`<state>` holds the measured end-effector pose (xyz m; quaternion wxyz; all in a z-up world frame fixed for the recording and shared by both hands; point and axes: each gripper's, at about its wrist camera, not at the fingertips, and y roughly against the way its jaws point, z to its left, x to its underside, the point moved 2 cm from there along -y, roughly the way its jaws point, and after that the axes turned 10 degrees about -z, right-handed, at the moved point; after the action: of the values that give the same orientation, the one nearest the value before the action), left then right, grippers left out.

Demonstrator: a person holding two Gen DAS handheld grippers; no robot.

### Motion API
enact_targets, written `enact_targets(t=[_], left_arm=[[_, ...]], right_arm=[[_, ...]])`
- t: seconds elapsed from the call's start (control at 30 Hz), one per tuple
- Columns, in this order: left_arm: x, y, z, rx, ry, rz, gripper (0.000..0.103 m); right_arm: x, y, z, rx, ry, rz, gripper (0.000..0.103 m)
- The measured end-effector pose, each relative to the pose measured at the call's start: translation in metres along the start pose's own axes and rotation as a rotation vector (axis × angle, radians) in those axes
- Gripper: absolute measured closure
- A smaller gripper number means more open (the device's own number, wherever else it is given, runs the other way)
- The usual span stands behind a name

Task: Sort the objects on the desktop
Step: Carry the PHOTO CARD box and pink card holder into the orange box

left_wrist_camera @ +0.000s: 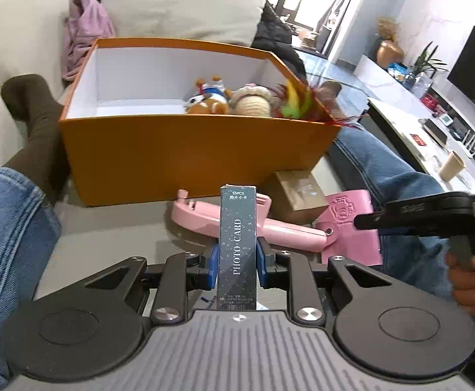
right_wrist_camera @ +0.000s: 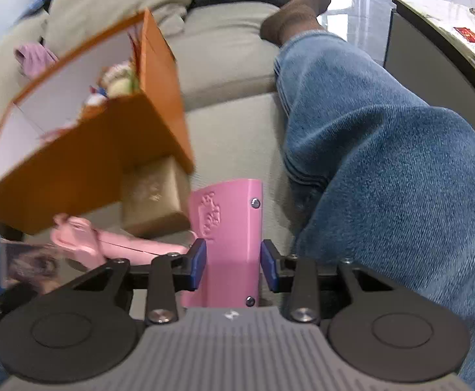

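Left wrist view
Left gripper [left_wrist_camera: 237,262]: tilted downward, blue pads clamped on the dark photo card box [left_wrist_camera: 237,247], held upright between them
Ahead: orange box [left_wrist_camera: 172,153] on the grey sofa, open-topped – plush toys [left_wrist_camera: 224,97] and feathers inside at its right end
Between: pink stick [left_wrist_camera: 237,224], small tan box [left_wrist_camera: 297,190] and pink case [left_wrist_camera: 351,228] lying just in front of the orange box
Right edge: right gripper [left_wrist_camera: 367,220] reaching in over the pink case, hand [left_wrist_camera: 468,277] on its grip

Right wrist view
Right gripper [right_wrist_camera: 233,262]: tilted downward, jaws narrow, straddling the pink case [right_wrist_camera: 227,228] – left pad touching, right pad just clear
Around: tan box [right_wrist_camera: 152,195] against the orange box [right_wrist_camera: 74,169], blurred; pink stick [right_wrist_camera: 113,244] to the left
Obstruction: jeans-clad leg [right_wrist_camera: 384,163] close on the right
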<state>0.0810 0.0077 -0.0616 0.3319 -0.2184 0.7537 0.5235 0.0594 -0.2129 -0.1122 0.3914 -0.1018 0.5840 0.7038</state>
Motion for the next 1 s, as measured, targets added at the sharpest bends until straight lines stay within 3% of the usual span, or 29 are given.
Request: enact_targets(t=[0.17, 0.27, 0.3, 0.4, 0.6, 0.83, 1.0], left_arm=[[0.003, -0.004, 0.008, -0.015, 0.034, 0.014, 0.077], [0.005, -0.005, 0.011, -0.03, 0.04, 0.022, 0.077], [0.006, -0.005, 0.013, -0.039, 0.044, 0.026, 0.077], [0.009, -0.006, 0.019, -0.07, 0.065, 0.04, 0.077], [-0.008, 0.017, 0.021, -0.038, 0.106, -0.018, 0.077], [-0.058, 0.053, 0.015, 0.013, 0.098, -0.111, 0.077], [-0.106, 0.057, 0.018, -0.041, 0.025, -0.182, 0.077]], right_arm=[[0.002, 0.004, 0.017, -0.102, 0.028, -0.008, 0.065], [0.006, -0.007, 0.018, -0.082, 0.04, 0.001, 0.068], [0.006, -0.008, 0.018, -0.073, 0.046, -0.004, 0.075], [0.004, -0.006, 0.012, -0.08, 0.031, -0.02, 0.079], [-0.009, 0.036, 0.013, -0.111, 0.101, -0.102, 0.083], [-0.041, 0.096, 0.038, -0.326, 0.15, -0.197, 0.083], [-0.076, 0.103, 0.081, -0.508, 0.177, -0.245, 0.083]])
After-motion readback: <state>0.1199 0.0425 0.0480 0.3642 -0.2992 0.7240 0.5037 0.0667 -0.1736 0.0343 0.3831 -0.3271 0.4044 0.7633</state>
